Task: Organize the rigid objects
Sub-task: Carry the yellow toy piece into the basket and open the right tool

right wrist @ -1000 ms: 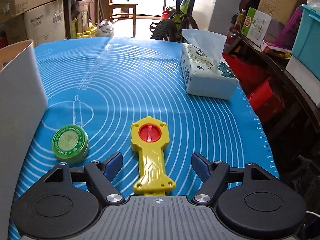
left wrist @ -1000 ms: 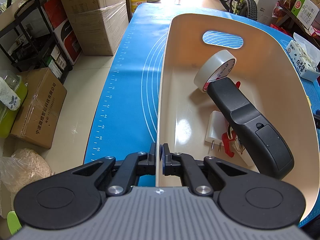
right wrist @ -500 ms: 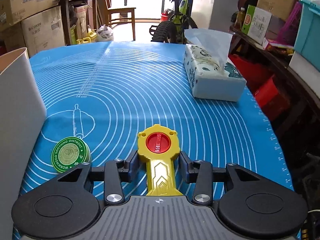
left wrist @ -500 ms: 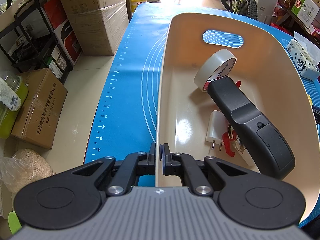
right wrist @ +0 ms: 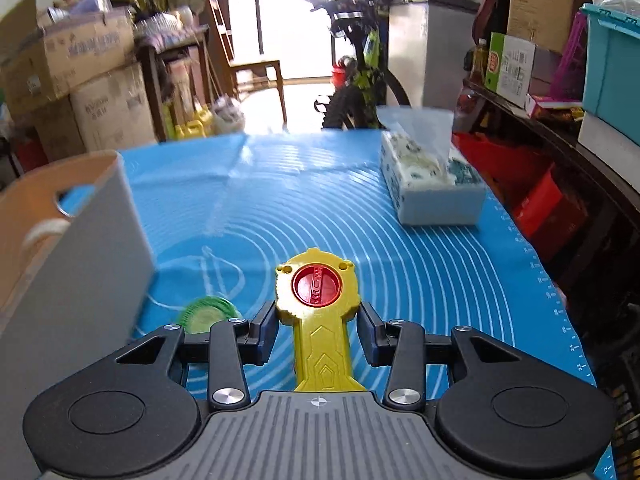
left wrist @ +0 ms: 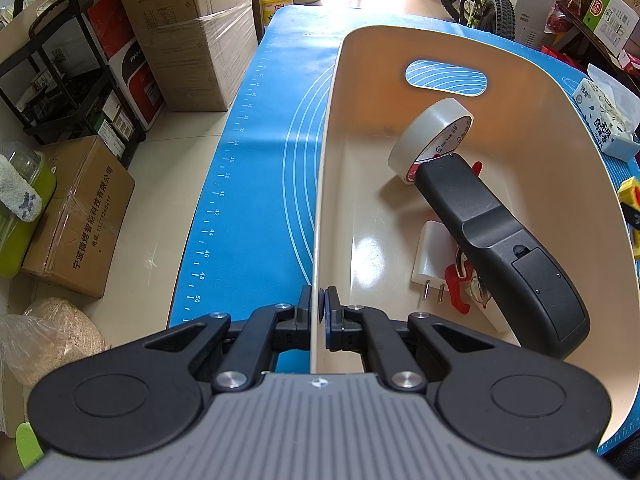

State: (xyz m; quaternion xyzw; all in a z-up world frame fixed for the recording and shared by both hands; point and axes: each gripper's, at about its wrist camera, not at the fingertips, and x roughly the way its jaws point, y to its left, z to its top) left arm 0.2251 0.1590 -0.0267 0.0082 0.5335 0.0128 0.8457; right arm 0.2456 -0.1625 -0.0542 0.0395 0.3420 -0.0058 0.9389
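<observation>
The left gripper (left wrist: 319, 304) has its fingers pinched on the near side wall of the beige plastic bin (left wrist: 540, 128) — one pad outside, one inside the thin, smooth rim. The bin stands on a blue silicone mat (left wrist: 256, 168) printed with white rings and a ruler scale. Its glossy interior holds a roll of pale tape (left wrist: 430, 134) propped on edge, a long matte-black curved handheld device (left wrist: 504, 256) lying diagonally with its narrow end against the roll, a white plug adapter (left wrist: 430, 258) with two metal prongs, and a red clip (left wrist: 456, 286) partly hidden beneath the black device.

The right gripper (right wrist: 318, 330) clamps a yellow plastic toy launcher (right wrist: 318, 320) — flat, key-shaped, with a toothed round head and a red disc at its centre. The fingers press its sides just below the head. Its long axis runs along the gripper's line, head pointing away from the camera, handle toward it, and it is held above the mat beside the bin's grey outer wall (right wrist: 92, 280). A round green tin (right wrist: 208, 314) lies on the mat, blurred, behind the left finger. A soft tissue pack (right wrist: 430, 188) sits farther right.
</observation>
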